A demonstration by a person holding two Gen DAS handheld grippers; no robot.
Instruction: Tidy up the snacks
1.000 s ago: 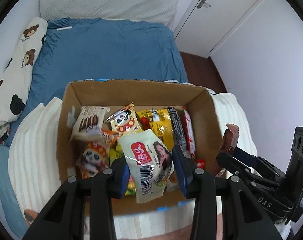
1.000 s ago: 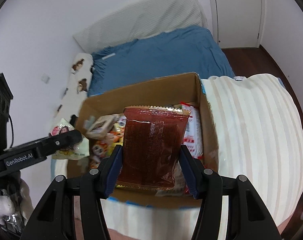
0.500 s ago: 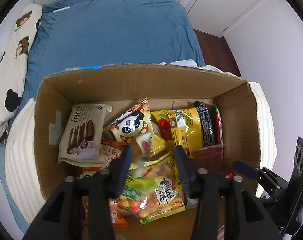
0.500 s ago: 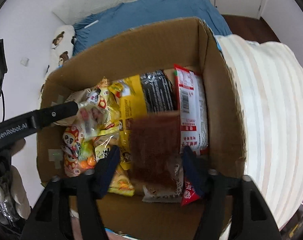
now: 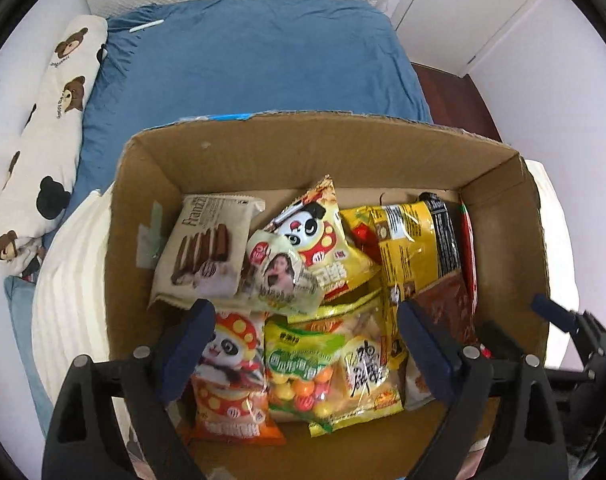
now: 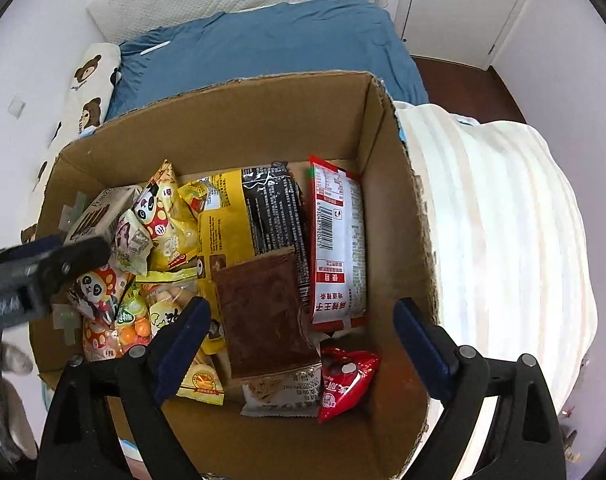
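A cardboard box [image 5: 287, 152] [image 6: 231, 120] holds several snack packets. The pale packet with a woman's face [image 5: 279, 276] [image 6: 133, 242] lies on the pile near the middle left. The dark brown packet [image 6: 263, 312] [image 5: 447, 300] lies flat at the right of the pile. My left gripper [image 5: 303, 344] is open and empty over the box's near side; it shows at the left of the right wrist view [image 6: 43, 276]. My right gripper [image 6: 299, 344] is open and empty above the brown packet.
The box sits on a white striped cushion [image 6: 495, 220] on a bed with a blue sheet [image 5: 247, 60]. A bear-print pillow [image 5: 51, 128] lies at the left. A white door [image 5: 475, 8] and dark floor are at the back right.
Both grippers opened and let go. The woman's-face packet fell from the left gripper onto the pile; the brown packet fell from the right gripper into the box.
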